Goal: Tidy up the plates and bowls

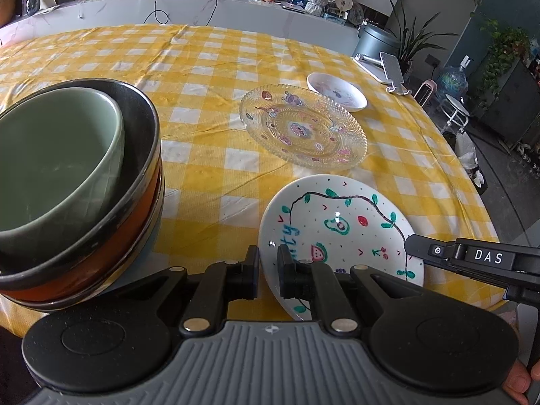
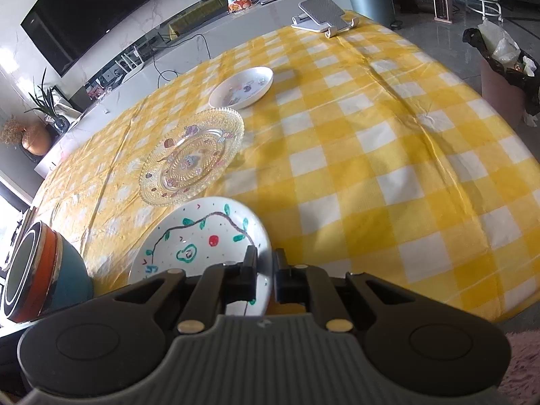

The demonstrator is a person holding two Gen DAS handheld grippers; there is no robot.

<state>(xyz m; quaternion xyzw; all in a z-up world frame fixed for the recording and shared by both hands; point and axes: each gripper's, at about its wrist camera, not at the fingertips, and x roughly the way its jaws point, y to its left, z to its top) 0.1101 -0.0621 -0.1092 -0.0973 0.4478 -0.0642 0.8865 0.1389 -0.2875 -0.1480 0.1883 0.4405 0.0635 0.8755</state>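
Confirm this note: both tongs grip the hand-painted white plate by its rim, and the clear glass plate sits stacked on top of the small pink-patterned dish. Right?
One thing is off. The clear glass plate is not stacked on the small pink-patterned dish; both lie separately on the tablecloth, side by side, as the right wrist view shows. The left tongs and right tongs do grip the hand-painted white plate by its rim.

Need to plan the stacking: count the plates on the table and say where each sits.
3. White hand-painted ceramic plate nearest, gripped at its rim by both claws; clear patterned glass plate just beyond it; small white printed plate farthest. Others could hide under the bowl stack.
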